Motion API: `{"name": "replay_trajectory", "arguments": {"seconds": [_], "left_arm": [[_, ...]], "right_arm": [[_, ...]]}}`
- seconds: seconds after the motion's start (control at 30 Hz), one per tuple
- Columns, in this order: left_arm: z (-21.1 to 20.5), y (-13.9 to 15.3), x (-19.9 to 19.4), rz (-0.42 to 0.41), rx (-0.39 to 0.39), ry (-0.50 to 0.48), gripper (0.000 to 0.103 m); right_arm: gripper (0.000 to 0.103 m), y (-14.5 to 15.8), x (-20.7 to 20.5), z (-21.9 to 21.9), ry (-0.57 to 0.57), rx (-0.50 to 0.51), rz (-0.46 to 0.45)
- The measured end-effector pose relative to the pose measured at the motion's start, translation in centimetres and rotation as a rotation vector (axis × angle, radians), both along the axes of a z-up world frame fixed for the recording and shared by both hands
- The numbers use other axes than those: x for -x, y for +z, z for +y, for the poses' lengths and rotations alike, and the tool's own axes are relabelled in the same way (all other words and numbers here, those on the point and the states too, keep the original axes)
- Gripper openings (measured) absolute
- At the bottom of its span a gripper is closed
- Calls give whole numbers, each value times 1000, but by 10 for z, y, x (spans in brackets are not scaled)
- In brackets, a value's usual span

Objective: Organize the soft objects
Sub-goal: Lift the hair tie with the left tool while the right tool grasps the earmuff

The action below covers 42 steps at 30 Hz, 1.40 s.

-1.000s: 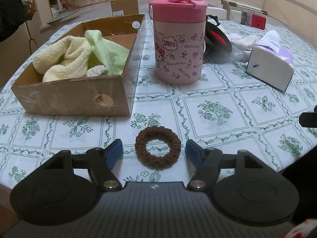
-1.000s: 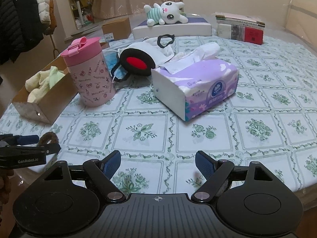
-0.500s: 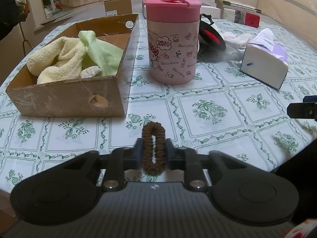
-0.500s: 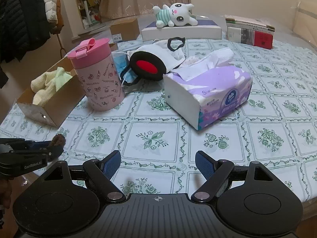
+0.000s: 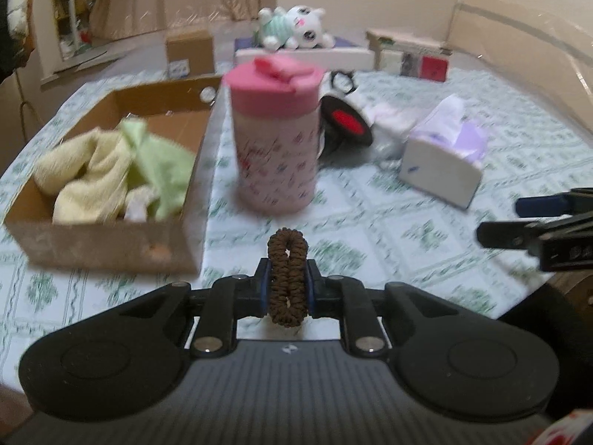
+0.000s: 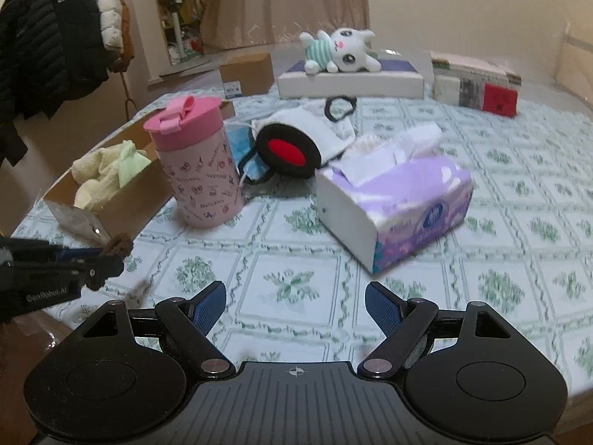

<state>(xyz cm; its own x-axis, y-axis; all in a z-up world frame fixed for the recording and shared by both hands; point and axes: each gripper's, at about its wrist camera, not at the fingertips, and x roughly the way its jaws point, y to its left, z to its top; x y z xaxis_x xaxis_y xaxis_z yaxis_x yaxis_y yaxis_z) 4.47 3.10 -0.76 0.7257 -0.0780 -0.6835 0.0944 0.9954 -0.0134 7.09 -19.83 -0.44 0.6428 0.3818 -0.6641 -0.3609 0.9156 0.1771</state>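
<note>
My left gripper [image 5: 287,289] is shut on a brown hair scrunchie [image 5: 287,259], squeezed flat and held above the table's front edge. The scrunchie also shows in the right wrist view [image 6: 118,244], in the left gripper [image 6: 100,263]. A cardboard box [image 5: 111,248] at the left holds a yellow towel [image 5: 85,170] and a green cloth [image 5: 155,170]. My right gripper [image 6: 295,306] is open and empty over the front of the table; it shows at the right edge of the left wrist view [image 5: 511,222].
A pink lidded cup [image 6: 196,170] stands right of the box. Behind it lie a black-and-red soft item [image 6: 289,152], a blue mask [image 6: 241,148] and white cloth [image 6: 315,122]. A purple tissue pack [image 6: 393,200], a plush bunny [image 6: 341,52] and books [image 6: 478,85] are farther off.
My left gripper closed on the scrunchie and has lifted it off the tablecloth. The right gripper stayed open and shifted a little.
</note>
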Motion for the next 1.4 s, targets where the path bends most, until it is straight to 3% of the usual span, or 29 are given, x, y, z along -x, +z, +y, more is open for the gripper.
{"name": "replay_trajectory", "arguments": {"seconds": [0.2,0.33,0.57,0.97,1.3,1.4], "left_arm": [[-10,32,-15,-62,2,-86,16],[-13,56,-31,-106,-9,-143,16],[-6,88,-62,-149,-10,-186,16],[19,111,-110,-164,-21,-186,16],[42,105,-134,-158,6,-142,16],[48,102,-135,-153,12,-129,16]], "right_arm": [[82,20,-21,4,99,46,-101],[82,33,-49,12,217,127,-192],[82,37,-106,34,478,284,-266],[87,-1,-184,75,718,396,-183],[89,-34,-217,100,785,484,-135],[84,-38,-224,104,792,477,-115]]}}
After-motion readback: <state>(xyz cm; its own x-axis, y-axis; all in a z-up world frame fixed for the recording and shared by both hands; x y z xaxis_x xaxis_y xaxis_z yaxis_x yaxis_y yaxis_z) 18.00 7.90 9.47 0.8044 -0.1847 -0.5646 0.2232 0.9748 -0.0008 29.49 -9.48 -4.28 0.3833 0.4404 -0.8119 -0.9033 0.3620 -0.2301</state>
